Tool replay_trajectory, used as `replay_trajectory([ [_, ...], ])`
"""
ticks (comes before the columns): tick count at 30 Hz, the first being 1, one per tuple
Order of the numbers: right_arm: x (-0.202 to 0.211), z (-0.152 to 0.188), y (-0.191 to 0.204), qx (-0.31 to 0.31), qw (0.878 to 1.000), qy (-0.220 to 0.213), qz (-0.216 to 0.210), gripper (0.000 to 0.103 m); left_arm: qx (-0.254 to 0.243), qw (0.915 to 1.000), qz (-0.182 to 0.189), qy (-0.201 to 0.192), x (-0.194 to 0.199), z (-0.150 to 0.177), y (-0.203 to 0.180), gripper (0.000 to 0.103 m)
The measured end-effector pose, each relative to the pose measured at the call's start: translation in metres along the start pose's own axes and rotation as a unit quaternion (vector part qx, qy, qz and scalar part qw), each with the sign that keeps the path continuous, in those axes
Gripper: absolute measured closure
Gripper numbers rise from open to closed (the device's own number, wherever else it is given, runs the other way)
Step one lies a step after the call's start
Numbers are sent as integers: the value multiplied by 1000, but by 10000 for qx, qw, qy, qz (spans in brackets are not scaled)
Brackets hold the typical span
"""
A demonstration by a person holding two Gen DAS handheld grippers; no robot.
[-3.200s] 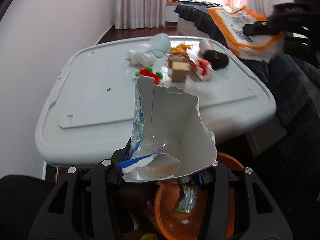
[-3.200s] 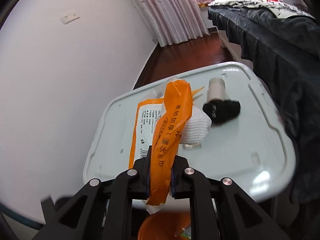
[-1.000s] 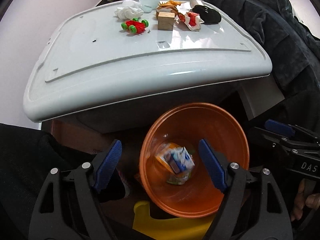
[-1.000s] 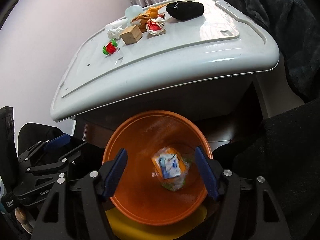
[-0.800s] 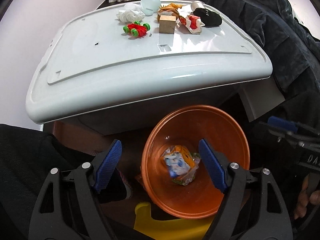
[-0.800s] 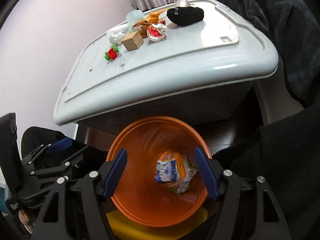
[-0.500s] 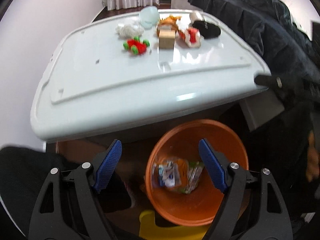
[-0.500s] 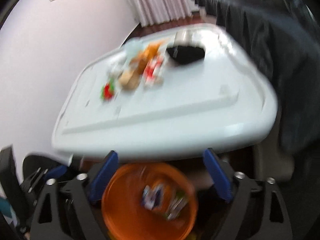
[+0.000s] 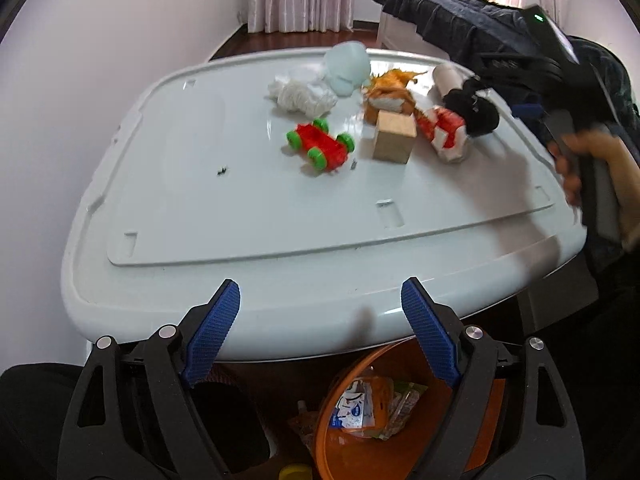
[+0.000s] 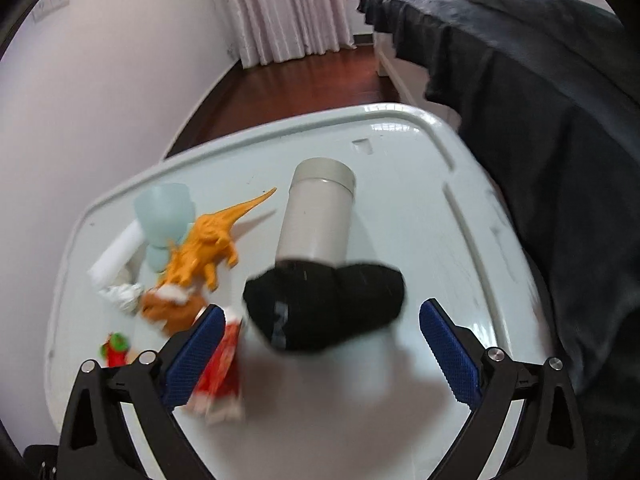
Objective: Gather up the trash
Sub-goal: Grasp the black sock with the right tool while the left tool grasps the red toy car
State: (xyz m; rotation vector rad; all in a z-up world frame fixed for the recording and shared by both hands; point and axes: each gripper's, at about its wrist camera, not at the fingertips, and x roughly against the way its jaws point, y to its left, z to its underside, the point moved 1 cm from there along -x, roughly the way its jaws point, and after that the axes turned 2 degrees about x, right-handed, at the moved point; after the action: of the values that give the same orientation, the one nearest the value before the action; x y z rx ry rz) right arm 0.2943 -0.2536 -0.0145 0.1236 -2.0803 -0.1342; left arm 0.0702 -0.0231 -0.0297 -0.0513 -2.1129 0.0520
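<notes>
Two grippers were at work, and both were empty. Nearest me, the left gripper (image 9: 320,330) hung over the near edge of the white table (image 9: 248,220), its blue pads (image 9: 212,332) spread fairly wide and opening further, nothing between them and nothing touched. Just below it, at about five o'clock from the jaws, sat the orange bin (image 9: 400,412) on the floor under the table's lip, with a blue-and-white carton (image 9: 352,404) and crinkled wrappers lying inside it.

Further in, the right gripper (image 10: 320,354) pointed down over the far right part of the table, its jaws about as wide as they went and widening. A black sock (image 10: 324,308) lay ahead of the gap between the pads (image 10: 450,356), but neither pad pressed on it. The left pad (image 10: 192,356) stood just over a red-and-white wrapper (image 10: 218,372), blurred; I could not tell whether they touched. In the left wrist view a hand (image 9: 580,168) gripped that tool's handle at three o'clock.

Beyond, the rest of the clutter sat in a cluster: a wooden block (image 9: 394,136) beside a red toy car (image 9: 320,144) with green wheels, crumpled white tissue (image 9: 300,96) at eleven o'clock from the block, an orange toy dinosaur (image 10: 204,244), a pale blue cup (image 10: 164,216) on its side, and a grey cylinder (image 10: 316,216) touching the sock. Dark cloth (image 10: 540,100) draped the bed at the far right.
</notes>
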Motion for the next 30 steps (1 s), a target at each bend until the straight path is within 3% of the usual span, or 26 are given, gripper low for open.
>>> replay_trajectory([
  [4, -35, -8, -1, 47, 9995, 306, 98, 7, 65, 9999, 38, 145, -9, 2, 4, 22],
  [5, -40, -5, -4, -13, 9994, 356, 49, 10, 88, 9998, 54, 167, -11, 3, 5, 22],
  [7, -38, 1, 0, 201, 9990, 207, 355, 26, 142, 9997, 63, 206, -14, 2, 7, 22],
  [12, -27, 13, 6, 475, 9977, 293, 372, 38, 339, 9991, 49, 230, -19, -8, 9, 22],
  [17, 25, 30, -9, 34, 9998, 60, -174, 38, 764, 9970, 94, 38, -25, -44, 8, 22],
  [22, 85, 62, -7, 165, 9972, -445, -572, 37, 1163, 9932, 48, -54, -52, -89, 4, 22],
  [27, 93, 72, -10, 203, 9948, -588, -801, 36, 1146, 9926, -399, 16, -89, -111, -4, 22],
  [30, 94, 72, -16, 110, 9942, -589, -888, 36, 1204, 9909, -597, 54, -105, -105, -4, 22],
])
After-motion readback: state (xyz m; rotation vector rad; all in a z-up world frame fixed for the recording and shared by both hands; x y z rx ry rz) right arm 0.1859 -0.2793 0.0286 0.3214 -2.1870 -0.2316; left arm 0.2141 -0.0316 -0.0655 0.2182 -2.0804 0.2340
